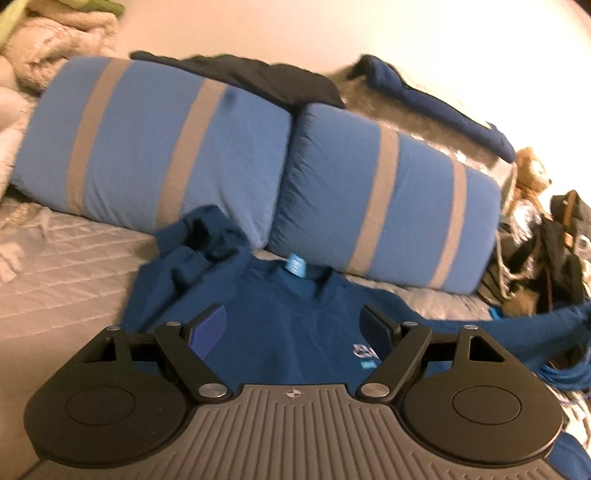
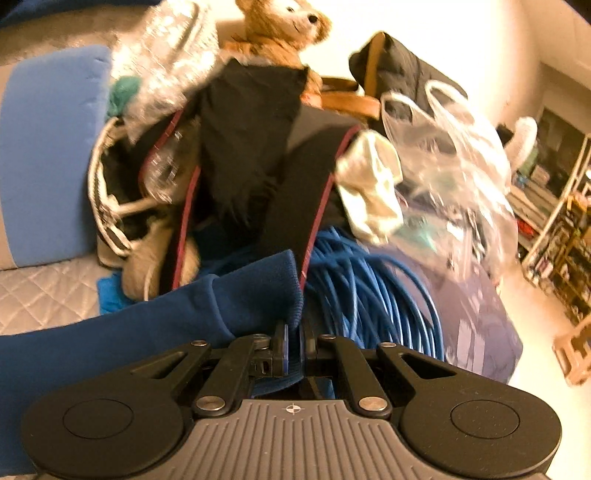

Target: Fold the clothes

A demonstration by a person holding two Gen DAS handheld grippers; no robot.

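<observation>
A dark blue sweatshirt (image 1: 295, 317) lies front up on the quilted bed, collar toward the pillows, with its left sleeve bunched up (image 1: 199, 243). My left gripper (image 1: 295, 325) is open and empty, hovering over the sweatshirt's chest. My right gripper (image 2: 293, 343) is shut on the ribbed cuff of the sweatshirt's other sleeve (image 2: 266, 291), which stretches away to the left in the right wrist view.
Two blue pillows with grey stripes (image 1: 388, 199) lean behind the sweatshirt. A pile of bags, dark clothes and plastic (image 2: 258, 147), a teddy bear (image 2: 284, 26) and a coil of blue cable (image 2: 369, 291) crowd the bed's right side. Shelves (image 2: 554, 206) stand far right.
</observation>
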